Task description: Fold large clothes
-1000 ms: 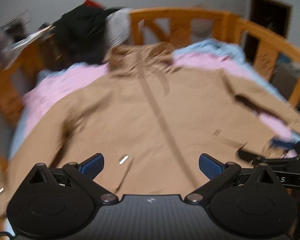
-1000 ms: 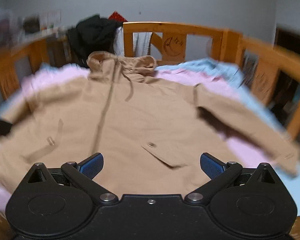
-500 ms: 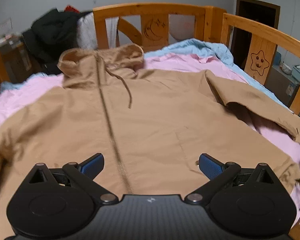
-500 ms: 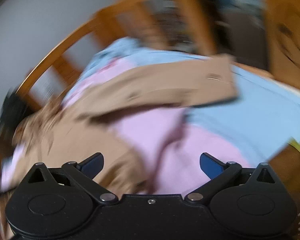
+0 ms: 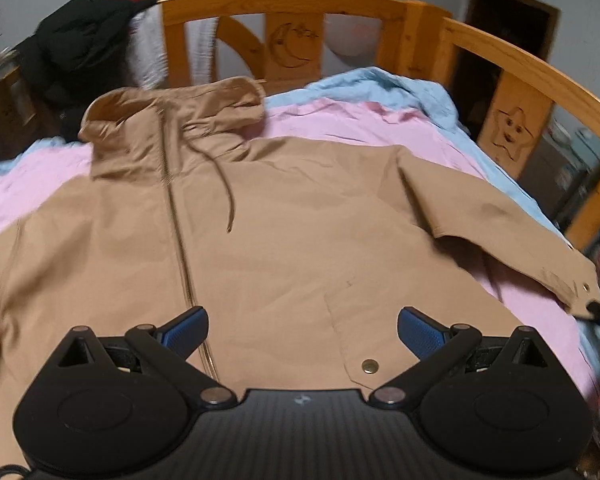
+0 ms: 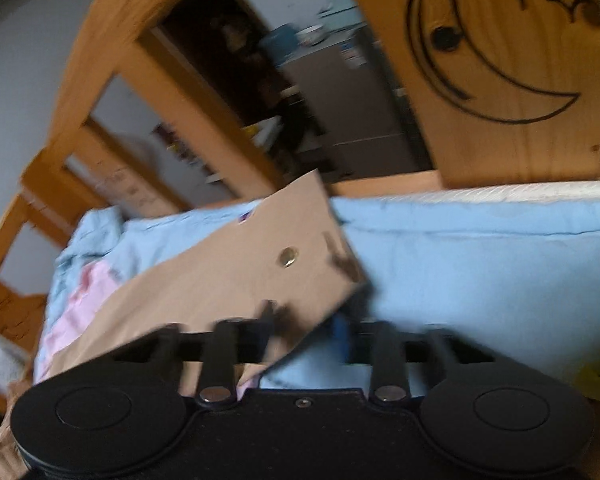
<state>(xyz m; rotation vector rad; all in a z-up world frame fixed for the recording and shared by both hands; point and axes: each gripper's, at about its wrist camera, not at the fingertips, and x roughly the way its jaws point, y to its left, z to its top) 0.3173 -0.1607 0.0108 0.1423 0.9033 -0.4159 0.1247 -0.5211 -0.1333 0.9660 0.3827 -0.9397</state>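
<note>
A tan hooded jacket [image 5: 284,216] lies face up and zipped on the bed, hood toward the headboard. My left gripper [image 5: 302,332] hovers open above the jacket's lower front, nothing between its blue pads [image 5: 418,330]. In the right wrist view the jacket's sleeve cuff [image 6: 260,272], with a brass snap [image 6: 287,257], lies over the blue sheet at the bed's edge. My right gripper [image 6: 306,328] is rolled sideways and its jaws are closing, with the cuff's corner between the blurred fingertips. In the left wrist view that cuff [image 5: 568,280] sits far right.
Pink bedding [image 5: 352,120] and a light blue sheet [image 6: 480,264] cover the mattress. A wooden bed frame [image 5: 292,0] with moon and star carvings rings it, and its side rail [image 6: 508,80] stands close behind the cuff. Dark clothes [image 5: 76,44] hang at the back left.
The right gripper swung from over the jacket's body out to the sleeve cuff, rolled over, and went from wide open to nearly shut around the cuff. The left gripper slid right along the hem, still open.
</note>
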